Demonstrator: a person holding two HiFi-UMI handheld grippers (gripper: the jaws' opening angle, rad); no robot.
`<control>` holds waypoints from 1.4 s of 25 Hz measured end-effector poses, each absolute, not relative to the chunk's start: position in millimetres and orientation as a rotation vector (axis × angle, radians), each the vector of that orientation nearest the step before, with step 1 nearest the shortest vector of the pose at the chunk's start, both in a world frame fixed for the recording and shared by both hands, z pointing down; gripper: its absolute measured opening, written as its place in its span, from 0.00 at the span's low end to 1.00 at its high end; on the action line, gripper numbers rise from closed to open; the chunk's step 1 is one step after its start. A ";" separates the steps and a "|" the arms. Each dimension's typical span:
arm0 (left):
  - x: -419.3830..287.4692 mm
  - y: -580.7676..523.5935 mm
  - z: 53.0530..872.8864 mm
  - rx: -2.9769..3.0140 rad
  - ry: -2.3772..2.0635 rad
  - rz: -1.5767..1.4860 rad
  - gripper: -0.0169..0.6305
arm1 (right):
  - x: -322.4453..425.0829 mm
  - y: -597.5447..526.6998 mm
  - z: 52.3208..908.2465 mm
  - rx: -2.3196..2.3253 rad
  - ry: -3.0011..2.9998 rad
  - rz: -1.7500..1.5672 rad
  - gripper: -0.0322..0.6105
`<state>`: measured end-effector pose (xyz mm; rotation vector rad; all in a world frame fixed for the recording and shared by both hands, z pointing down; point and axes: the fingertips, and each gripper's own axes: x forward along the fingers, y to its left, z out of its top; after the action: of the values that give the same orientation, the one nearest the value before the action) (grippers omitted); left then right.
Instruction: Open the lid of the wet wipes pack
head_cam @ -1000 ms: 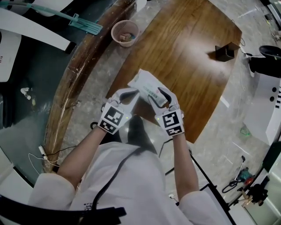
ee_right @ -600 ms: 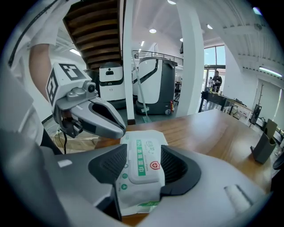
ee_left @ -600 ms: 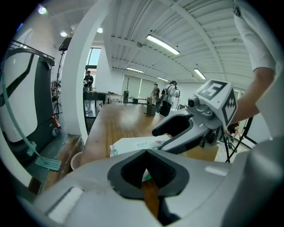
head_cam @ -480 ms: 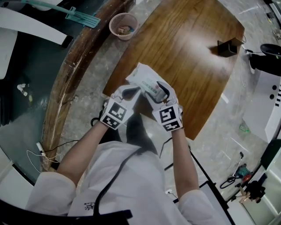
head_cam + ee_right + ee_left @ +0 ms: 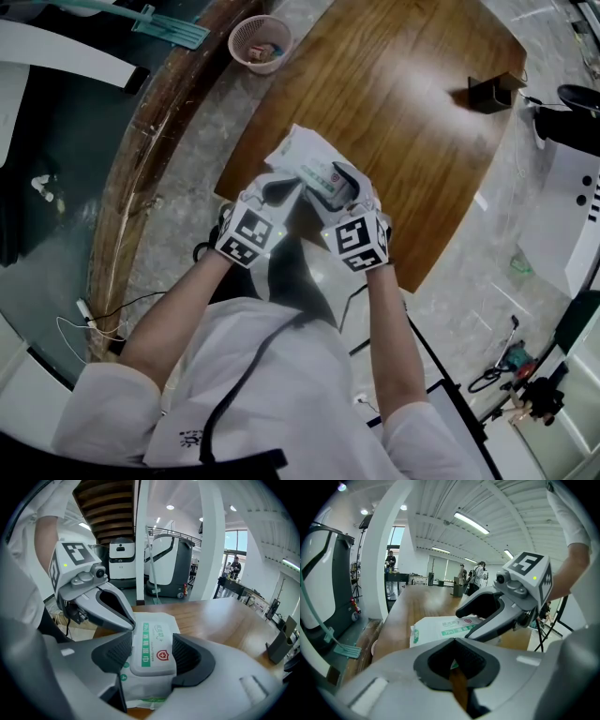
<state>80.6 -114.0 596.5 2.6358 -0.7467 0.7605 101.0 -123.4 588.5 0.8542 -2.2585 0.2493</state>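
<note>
1. The white soft wet wipes pack with green print (image 5: 302,155) sits at the near edge of the brown wooden tabletop (image 5: 412,112), between both grippers. I can't tell whether it rests on the wood or hangs just above it.
2. On the left gripper (image 5: 457,662) the fingers are closed on the pack's left edge, with a thin sliver of film pinched between them. It acts as the anchor.
3. On the right gripper (image 5: 152,636) the fingers are spread and have just been opening. The white rigid flip lid (image 5: 152,660) lies between them, with the pads just beside its long sides and no visible squeeze.
4. Key relation: the lid's long axis runs straight away from the right gripper, along its pointing line. The fingers therefore span the short width, and the lid's near end is directly under them.
5. My read is that the right gripper is nearer the lid and is the one to flip it. One finger needs to get under the lid's free lip. I can't tell from these views which end is the lip and which the hinge.
6. Risk: the pack is soft, so prying could buckle it or pull it out of the left pinch.
</note>
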 end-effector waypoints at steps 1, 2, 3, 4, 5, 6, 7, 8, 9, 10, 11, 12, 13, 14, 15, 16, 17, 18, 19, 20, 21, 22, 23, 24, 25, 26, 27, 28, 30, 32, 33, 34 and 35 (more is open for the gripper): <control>81.3 -114.1 597.8 2.634 -0.744 0.761 0.03 | 101.3 -123.6 588.9 0.855 -2.258 0.251 0.47; 81.8 -114.2 598.7 2.633 -0.740 0.760 0.03 | 101.7 -123.6 589.0 0.856 -2.257 0.254 0.47; 82.3 -114.3 599.2 2.632 -0.736 0.760 0.03 | 102.0 -123.6 589.2 0.857 -2.256 0.257 0.47; 82.5 -114.4 599.5 2.632 -0.732 0.759 0.03 | 102.2 -123.6 589.5 0.857 -2.257 0.259 0.47; 82.5 -114.5 599.7 2.632 -0.729 0.759 0.03 | 102.0 -123.7 589.8 0.857 -2.257 0.260 0.47; 82.2 -114.5 599.9 2.631 -0.727 0.759 0.03 | 101.7 -123.8 590.0 0.856 -2.256 0.263 0.47; 82.0 -114.4 600.1 2.631 -0.724 0.758 0.03 | 101.6 -123.9 590.0 0.856 -2.255 0.269 0.46; 81.8 -114.4 600.5 2.630 -0.720 0.757 0.03 | 101.7 -124.2 589.8 0.857 -2.254 0.278 0.46; 81.7 -114.5 600.9 2.631 -0.716 0.756 0.03 | 101.9 -124.6 589.9 0.858 -2.254 0.288 0.46; 81.8 -114.7 601.4 2.633 -0.711 0.757 0.03 | 102.2 -125.0 590.3 0.859 -2.255 0.298 0.46; 81.9 -114.8 601.9 2.635 -0.705 0.759 0.03 | 102.6 -125.5 590.8 0.857 -2.257 0.309 0.46; 82.0 -114.7 602.5 2.636 -0.699 0.760 0.03 | 103.0 -125.8 591.3 0.854 -2.258 0.322 0.46; 82.0 -114.2 603.5 2.634 -0.693 0.761 0.03 | 103.4 -126.0 591.7 0.849 -2.258 0.336 0.46; 81.8 -113.5 604.8 2.629 -0.689 0.762 0.03 | 103.5 -126.2 592.1 0.841 -2.260 0.348 0.46; 81.5 -113.1 605.7 2.627 -0.686 0.764 0.03 | 103.4 -126.4 592.2 0.833 -2.262 0.357 0.46; 81.3 -113.5 605.2 2.631 -0.682 0.767 0.03 | 103.2 -126.6 592.3 0.824 -2.265 0.365 0.46; 81.3 -114.2 604.1 2.636 -0.678 0.770 0.03 | 103.1 -126.6 592.2 0.816 -2.269 0.374 0.46; 81.4 -114.5 603.3 2.640 -0.674 0.770 0.03 | 103.1 -126.6 592.0 0.809 -2.272 0.386 0.46; 81.5 -114.6 602.9 2.642 -0.671 0.769 0.03 | 103.1 -126.6 591.9 0.801 -2.275 0.399 0.46; 81.6 -114.6 602.8 2.644 -0.669 0.768 0.03 | 103.3 -126.7 591.8 0.794 -2.277 0.412 0.45; 81.8 -114.6 602.7 2.646 -0.668 0.769 0.03 | 103.5 -126.8 591.7 0.789 -2.280 0.423 0.45; 82.0 -114.5 602.8 2.648 -0.667 0.770 0.03 | 103.7 -127.0 591.6 0.784 -2.283 0.433 0.45; 82.1 -114.1 603.5 2.648 -0.667 0.770 0.03 | 104.0 -127.2 591.4 0.780 -2.286 0.441 0.45; 82.1 -113.5 604.6 2.645 -0.667 0.768 0.03 | 104.2 -127.4 591.3 0.776 -2.288 0.449 0.45; 82.1 -113.2 605.3 2.643 -0.666 0.767 0.03 | 104.4 -127.5 591.4 0.772 -2.289 0.455 0.45; 82.2 -113.6 604.6 2.646 -0.665 0.767 0.03 | 104.3 -127.6 591.5 0.768 -2.289 0.460 0.45; 82.2 -114.3 603.4 2.650 -0.664 0.768 0.03 | 104.2 -127.7 591.6 0.765 -2.289 0.464 0.45; 82.3 -114.7 602.8 2.653 -0.663 0.769 0.03 | 104.2 -127.7 591.8 0.763 -2.289 0.468 0.45; 82.6 -114.9 602.8 2.656 -0.660 0.770 0.03 | 104.5 -127.8 591.9 0.761 -2.290 0.476 0.45; 82.8 -114.1 603.6 2.653 -0.657 0.769 0.03 | 104.6 -127.7 591.9 0.759 -2.293 0.486 0.45; 82.4 -113.2 604.6 2.648 -0.656 0.768 0.03 | 104.5 -127.6 591.8 0.758 -2.294 0.492 0.45; 82.0 -112.4 606.0 2.642 -0.657 0.767 0.03 | 104.5 -127.6 591.6 0.756 -2.296 0.498 0.45; 82.0 -111.9 607.4 2.637 -0.658 0.766 0.03 | 104.8 -127.9 591.5 0.754 -2.298 0.504 0.45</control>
<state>82.0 -111.9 607.4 2.6373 -0.6577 0.7664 104.8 -127.9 591.5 0.7537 -2.2979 0.5039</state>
